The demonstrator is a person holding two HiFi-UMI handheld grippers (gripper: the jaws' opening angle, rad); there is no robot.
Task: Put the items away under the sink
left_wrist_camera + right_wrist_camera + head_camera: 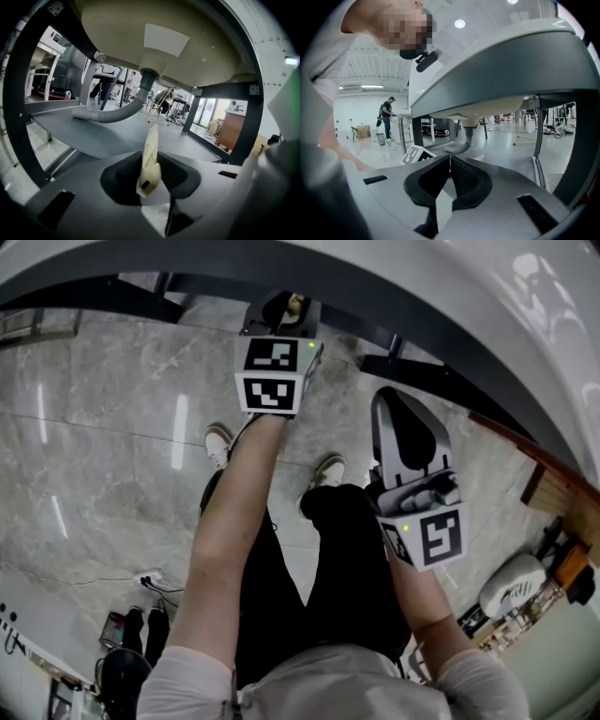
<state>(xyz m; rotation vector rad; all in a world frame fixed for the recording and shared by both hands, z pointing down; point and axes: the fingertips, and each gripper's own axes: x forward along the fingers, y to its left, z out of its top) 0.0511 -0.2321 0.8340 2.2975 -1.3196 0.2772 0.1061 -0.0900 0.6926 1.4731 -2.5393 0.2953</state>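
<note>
My left gripper [149,171] is shut on a thin cream packet [151,157] that stands on edge between the jaws. It reaches in under the pale sink basin [154,42], above the grey shelf [89,133] and near the grey drain hose [117,112]. In the head view its marker cube [272,371] hides the jaws, and a bit of the packet [295,304] shows beyond it. My right gripper [450,161] is shut with nothing in it. It is held back outside the sink frame, to the right of the left arm [398,399].
Dark frame posts [248,126] stand around the space under the sink. The white sink rim [450,306] arches overhead. A wooden cabinet [562,502] and a white object [511,582] are at the right; cables and dark gear [131,624] lie on the floor behind.
</note>
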